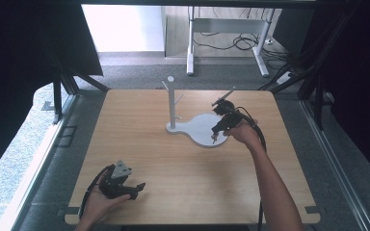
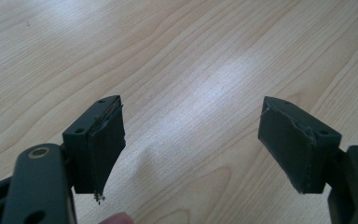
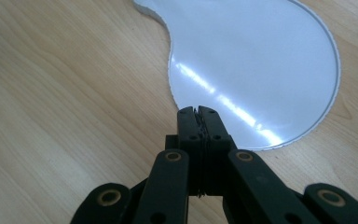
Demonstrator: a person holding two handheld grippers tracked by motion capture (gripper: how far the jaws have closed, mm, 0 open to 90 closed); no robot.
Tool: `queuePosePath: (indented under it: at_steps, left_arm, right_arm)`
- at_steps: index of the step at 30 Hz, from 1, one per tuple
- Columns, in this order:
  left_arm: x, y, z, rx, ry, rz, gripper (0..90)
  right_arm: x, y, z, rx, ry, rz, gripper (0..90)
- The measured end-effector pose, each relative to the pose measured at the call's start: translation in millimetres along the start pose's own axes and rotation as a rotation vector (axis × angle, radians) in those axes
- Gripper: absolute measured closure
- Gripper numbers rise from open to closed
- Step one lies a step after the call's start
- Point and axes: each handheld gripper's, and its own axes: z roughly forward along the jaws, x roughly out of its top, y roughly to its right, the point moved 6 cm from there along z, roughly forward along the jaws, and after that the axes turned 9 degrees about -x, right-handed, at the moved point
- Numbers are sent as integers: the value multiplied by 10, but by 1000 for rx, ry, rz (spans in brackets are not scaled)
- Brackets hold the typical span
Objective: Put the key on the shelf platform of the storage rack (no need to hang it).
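A white peg stand [image 1: 172,103] rises from a flat white teardrop base [image 1: 200,131] at the middle back of the wooden table. My right gripper [image 1: 215,138] hangs over the base's near right edge, pointing down. In the right gripper view its jaws [image 3: 198,111] are pressed together with nothing showing between them, just above the rim of the glossy base [image 3: 251,60]. My left gripper [image 1: 137,187] rests low at the table's near left corner. In the left gripper view it [image 2: 191,112] stands wide open over bare wood, with worn tape on its pads [image 2: 105,140].
The light wooden table [image 1: 173,168] ends close behind the left hand. Beyond the far edge stand the legs of a white desk [image 1: 190,53] with loose cables [image 1: 243,42] on the floor. Dark curtains hang at both sides.
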Motion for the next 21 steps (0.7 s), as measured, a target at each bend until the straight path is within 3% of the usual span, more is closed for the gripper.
queuePosePath:
  at_steps: [21]
  left_arm:
    - [-2,5,2,-4,-3,3,229]
  right_arm:
    - [185,87,167,-2,0,31,896]
